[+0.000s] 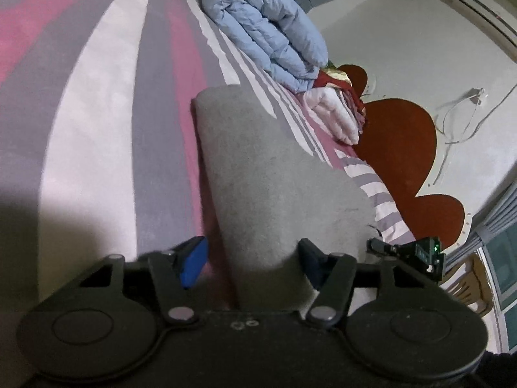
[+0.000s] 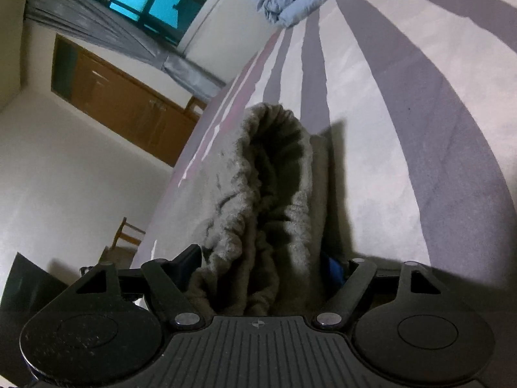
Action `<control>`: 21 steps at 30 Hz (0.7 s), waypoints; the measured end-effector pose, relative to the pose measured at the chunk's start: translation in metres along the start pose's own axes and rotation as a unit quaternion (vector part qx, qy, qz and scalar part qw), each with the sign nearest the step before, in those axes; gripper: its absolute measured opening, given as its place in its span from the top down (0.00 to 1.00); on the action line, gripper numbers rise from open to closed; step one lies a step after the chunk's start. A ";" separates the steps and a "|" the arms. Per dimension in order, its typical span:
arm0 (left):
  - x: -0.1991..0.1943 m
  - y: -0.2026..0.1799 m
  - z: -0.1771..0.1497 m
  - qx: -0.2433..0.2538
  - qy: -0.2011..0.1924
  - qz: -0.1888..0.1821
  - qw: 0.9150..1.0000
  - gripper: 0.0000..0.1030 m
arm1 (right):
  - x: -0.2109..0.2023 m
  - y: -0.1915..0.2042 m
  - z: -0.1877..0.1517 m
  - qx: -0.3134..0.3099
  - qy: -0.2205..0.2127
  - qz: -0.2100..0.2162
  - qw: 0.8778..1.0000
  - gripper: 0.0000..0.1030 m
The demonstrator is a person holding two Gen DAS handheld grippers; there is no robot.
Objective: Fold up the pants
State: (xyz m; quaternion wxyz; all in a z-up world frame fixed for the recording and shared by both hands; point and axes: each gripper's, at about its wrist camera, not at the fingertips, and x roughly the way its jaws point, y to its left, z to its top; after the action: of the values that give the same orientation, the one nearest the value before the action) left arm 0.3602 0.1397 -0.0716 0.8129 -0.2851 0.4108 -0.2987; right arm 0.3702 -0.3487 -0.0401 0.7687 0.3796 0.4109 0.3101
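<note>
The grey fleece pants lie on a bed with a pink, grey and white striped sheet. In the left wrist view my left gripper stands wide open, its blue-padded fingers on either side of the near end of the flat, smooth pants. The other gripper's tip shows at the pants' right edge. In the right wrist view my right gripper holds the bunched elastic waistband between its fingers, and the fabric fills the gap between them.
A folded light blue quilt and a pink folded blanket lie at the head of the bed by a red scalloped headboard. A wooden cabinet, a curtained window and a chair stand beside the bed.
</note>
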 end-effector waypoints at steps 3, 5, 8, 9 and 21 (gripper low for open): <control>0.012 0.000 0.008 -0.010 -0.006 -0.009 1.000 0.51 | 0.016 0.003 0.010 0.003 0.005 0.017 1.000 0.24; 0.018 0.000 0.010 -0.017 -0.006 -0.022 1.000 0.62 | 0.023 0.002 0.014 0.009 0.006 0.035 0.999 0.23; 0.013 0.003 0.003 -0.024 -0.013 -0.045 0.999 0.72 | 0.022 0.003 0.017 0.009 0.015 0.027 0.999 0.23; 0.011 0.003 0.001 -0.027 -0.017 -0.049 0.998 0.73 | 0.020 0.007 0.017 -0.001 0.022 0.026 0.999 0.30; -0.018 0.006 0.064 -0.007 -0.088 -0.061 0.994 0.79 | 0.063 0.057 0.084 -0.081 0.004 0.043 0.996 0.45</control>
State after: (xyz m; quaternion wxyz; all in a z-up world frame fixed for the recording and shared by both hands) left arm 0.4069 0.1704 -0.0351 0.8243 -0.3403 0.3213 -0.3186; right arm 0.4634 -0.2970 0.0138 0.7812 0.3325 0.3704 0.3768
